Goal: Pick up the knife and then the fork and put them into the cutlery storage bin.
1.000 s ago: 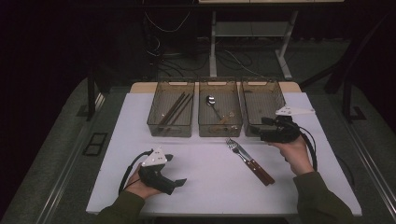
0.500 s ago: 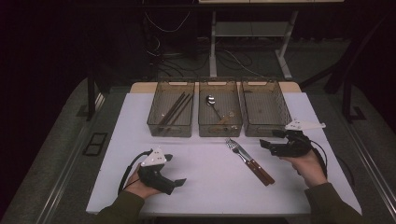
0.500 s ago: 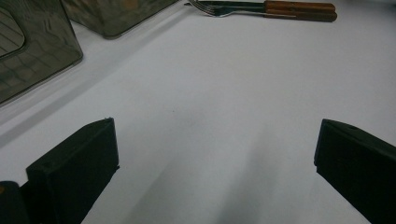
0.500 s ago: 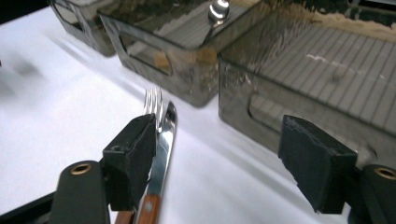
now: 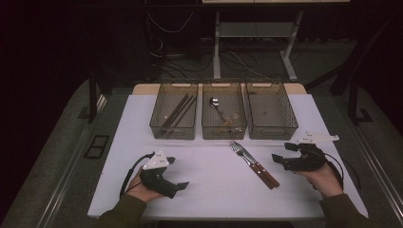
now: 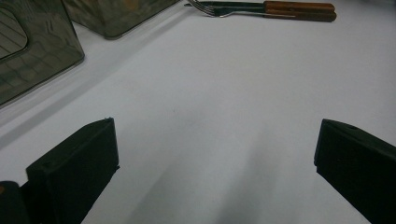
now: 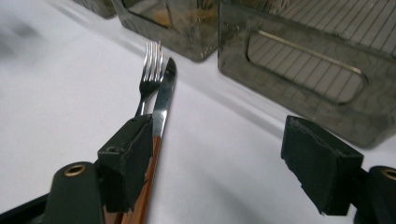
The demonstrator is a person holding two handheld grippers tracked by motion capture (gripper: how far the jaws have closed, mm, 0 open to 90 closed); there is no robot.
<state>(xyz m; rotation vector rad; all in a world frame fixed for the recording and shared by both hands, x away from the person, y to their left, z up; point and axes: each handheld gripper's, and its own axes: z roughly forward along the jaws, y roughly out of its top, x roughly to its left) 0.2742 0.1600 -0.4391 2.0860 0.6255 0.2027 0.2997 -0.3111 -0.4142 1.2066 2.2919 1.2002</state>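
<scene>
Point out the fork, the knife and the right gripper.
fork [image 7: 150,65]: right gripper view, on the tines.
knife [image 7: 164,95]: right gripper view, on the blade.
right gripper [image 5: 281,160]: high view, midway between its open fingertips.

White table [image 5: 199,190] bears fork [image 5: 239,151], knife [image 5: 259,167], probably three bins [image 5: 223,130].

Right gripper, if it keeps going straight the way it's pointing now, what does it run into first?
Probably the knife and fork lying side by side on the white table. The right gripper points left at them with open, empty jaws; its height over them is unclear.
</scene>
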